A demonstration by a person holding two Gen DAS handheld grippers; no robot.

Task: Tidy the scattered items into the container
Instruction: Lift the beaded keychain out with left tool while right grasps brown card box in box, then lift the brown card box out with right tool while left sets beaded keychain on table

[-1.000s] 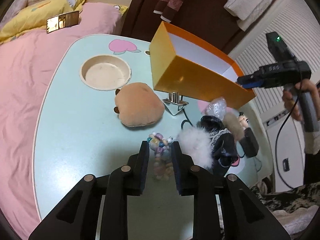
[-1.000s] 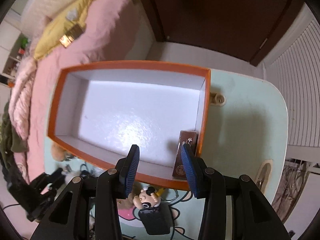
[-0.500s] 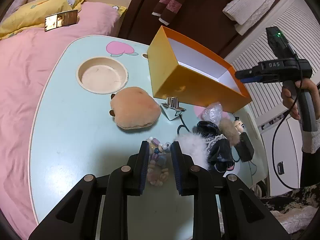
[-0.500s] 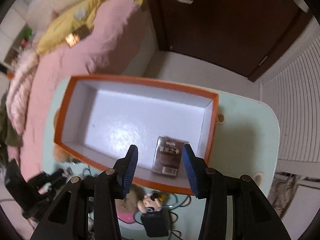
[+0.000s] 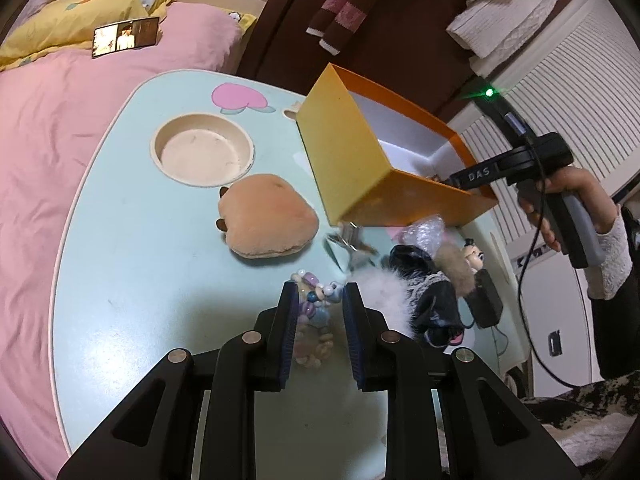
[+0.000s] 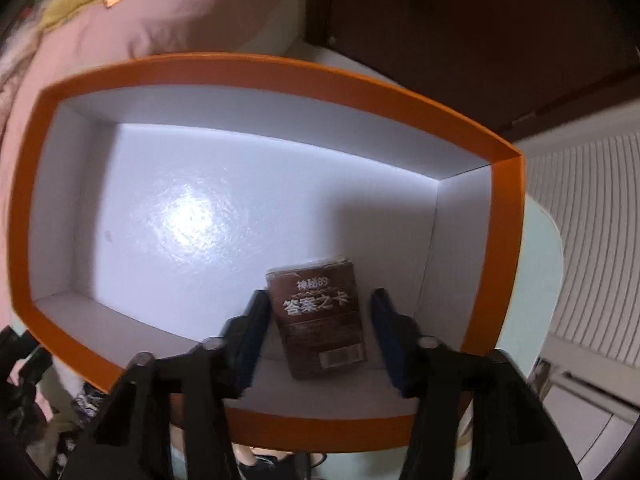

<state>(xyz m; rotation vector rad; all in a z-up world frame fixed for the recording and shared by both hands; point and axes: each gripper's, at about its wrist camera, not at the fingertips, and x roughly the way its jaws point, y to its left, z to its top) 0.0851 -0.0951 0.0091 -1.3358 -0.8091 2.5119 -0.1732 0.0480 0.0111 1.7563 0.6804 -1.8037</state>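
Note:
The orange box (image 5: 352,168) with a white inside stands at the back of the pale blue table (image 5: 140,280). In the right wrist view a brown card box (image 6: 320,312) lies flat on the floor of the orange box (image 6: 280,68), near its right wall. My right gripper (image 6: 318,320) points down over it. Its jaws are closing with the card box between them, but the pads stand clear of its sides. My left gripper (image 5: 320,320) is shut on a pastel bead bracelet (image 5: 312,312) near the table's front.
A peach plush (image 5: 268,220), metal clip (image 5: 352,240), clear crinkly bag (image 5: 424,232), white fluff (image 5: 380,292), black lace piece (image 5: 432,292) and mouse figure (image 5: 474,254) lie before the box. A round recess (image 5: 202,154) sits at back left. A pink bed (image 5: 40,140) borders the table.
The right gripper has sunk deeper into the orange box. The card box, upright against the right wall a second ago, now lies flat. The left gripper has kept still around the bracelet.

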